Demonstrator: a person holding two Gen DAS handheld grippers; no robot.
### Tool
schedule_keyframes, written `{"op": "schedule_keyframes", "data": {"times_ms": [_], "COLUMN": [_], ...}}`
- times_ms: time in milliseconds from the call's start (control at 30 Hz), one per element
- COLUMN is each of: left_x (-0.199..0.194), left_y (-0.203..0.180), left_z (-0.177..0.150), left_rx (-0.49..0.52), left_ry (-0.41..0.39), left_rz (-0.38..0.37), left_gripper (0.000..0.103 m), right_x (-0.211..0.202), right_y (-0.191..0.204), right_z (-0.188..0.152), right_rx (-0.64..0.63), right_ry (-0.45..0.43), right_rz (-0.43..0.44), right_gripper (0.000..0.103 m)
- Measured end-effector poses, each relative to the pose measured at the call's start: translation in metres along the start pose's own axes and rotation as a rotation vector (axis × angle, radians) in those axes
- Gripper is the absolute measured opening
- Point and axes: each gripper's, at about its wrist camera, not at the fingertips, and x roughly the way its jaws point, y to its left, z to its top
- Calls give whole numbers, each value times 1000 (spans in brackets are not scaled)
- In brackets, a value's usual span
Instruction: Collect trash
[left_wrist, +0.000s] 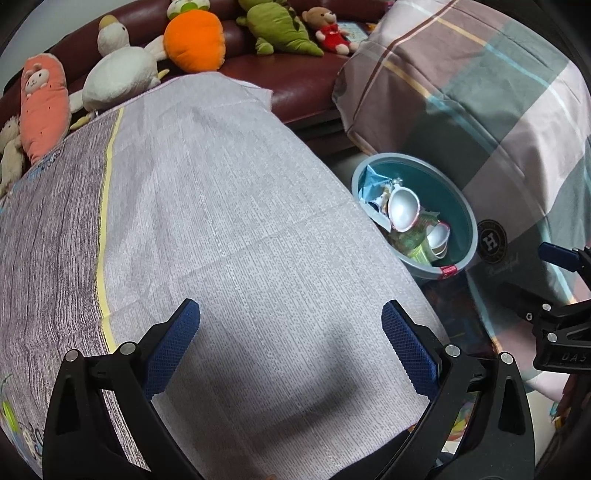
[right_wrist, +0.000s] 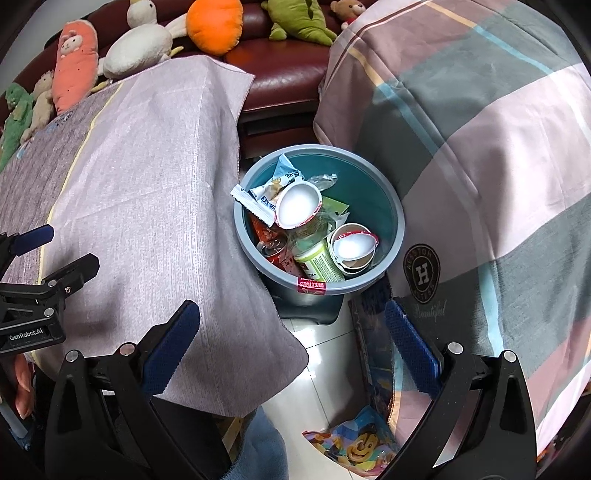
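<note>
A grey-rimmed teal trash bin (right_wrist: 388, 206) stands on the floor between the cloth-covered table and a plaid-covered piece of furniture; it also shows in the left wrist view (left_wrist: 458, 206). It holds white cups (right_wrist: 298, 205), wrappers (right_wrist: 258, 195) and a green bottle (right_wrist: 321, 264). My left gripper (left_wrist: 290, 347) is open and empty above the grey tablecloth (left_wrist: 229, 229). My right gripper (right_wrist: 291, 345) is open and empty, above the floor in front of the bin. The left gripper's side shows in the right wrist view (right_wrist: 44, 258).
Several plush toys (left_wrist: 194, 38) lie on a dark red sofa (left_wrist: 303, 88) at the back. The plaid cover (right_wrist: 480, 147) hangs at the right. A cartoon-print bag (right_wrist: 354, 443) lies on the tiled floor (right_wrist: 325, 365) below my right gripper.
</note>
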Motion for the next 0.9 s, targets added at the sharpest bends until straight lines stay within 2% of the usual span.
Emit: {"op": "schedule_keyframes", "data": {"times_ms": [300,500,600,900], "left_x": [11,12,12,12], "left_y": [5,6,5,9], "left_z": [4,5,5,11], "left_rx": [-13,-2,7,0], "left_ry": [15,-14,-25,-34], "left_rz": [-3,-19,9,23], "left_gripper": [99,99,99,99], "right_x": [9,14,17,21], "right_y": [2,4,3,4], "right_z": [6,9,11,16], "right_rx": [2,1,4,8], "right_ry": [15,25,31,38], "right_rz": [3,1,-3,-3], "right_gripper": [96,96,96,96]}}
